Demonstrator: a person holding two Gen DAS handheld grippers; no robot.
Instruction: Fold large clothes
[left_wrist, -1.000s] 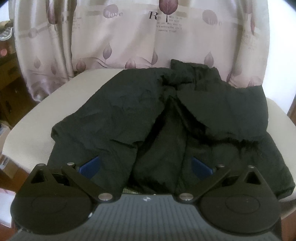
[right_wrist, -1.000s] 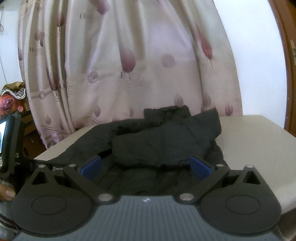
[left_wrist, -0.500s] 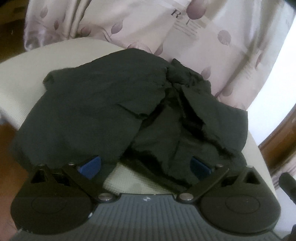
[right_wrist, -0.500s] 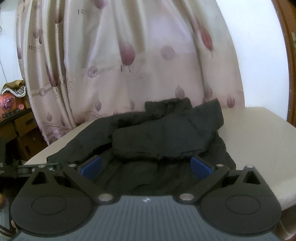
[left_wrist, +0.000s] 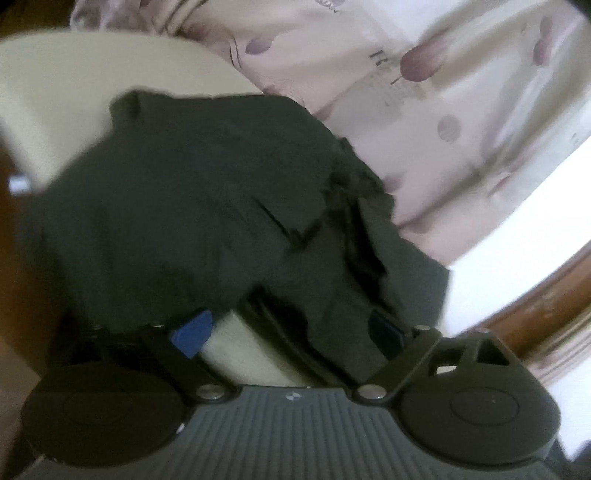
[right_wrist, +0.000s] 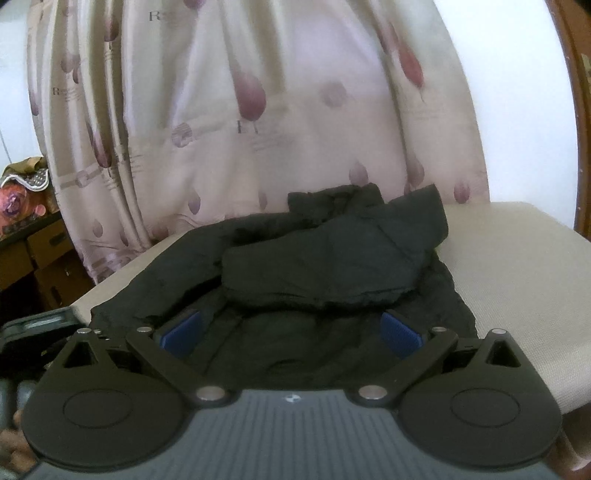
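The black jacket (right_wrist: 332, 266) lies spread on the cream table (right_wrist: 517, 251), straight ahead of both grippers, with a patterned curtain (right_wrist: 258, 110) hanging beyond it. In the right wrist view, the right gripper (right_wrist: 291, 332) hovers over the near hem, its blue pads (right_wrist: 181, 332) set wide apart; cloth shows in the gap below them, but neither pad presses on it, so nothing is gripped. One sleeve is folded across the jacket's chest, just ahead of the fingertips, and the collar sits at the far end by the curtain.

Over to the left wrist view, and it is tilted and blurred. The left gripper (left_wrist: 288, 332) sits at the jacket's (left_wrist: 184, 221) near edge, its jaws wide yet just now closing a little. Its left pad (left_wrist: 192, 332) is over bare table (left_wrist: 236, 347); the right pad is dark against the cloth, and whether it touches I cannot tell. A flap of hem lies between the jaws, unclamped. The curtain (left_wrist: 424, 110) runs off to the upper right.
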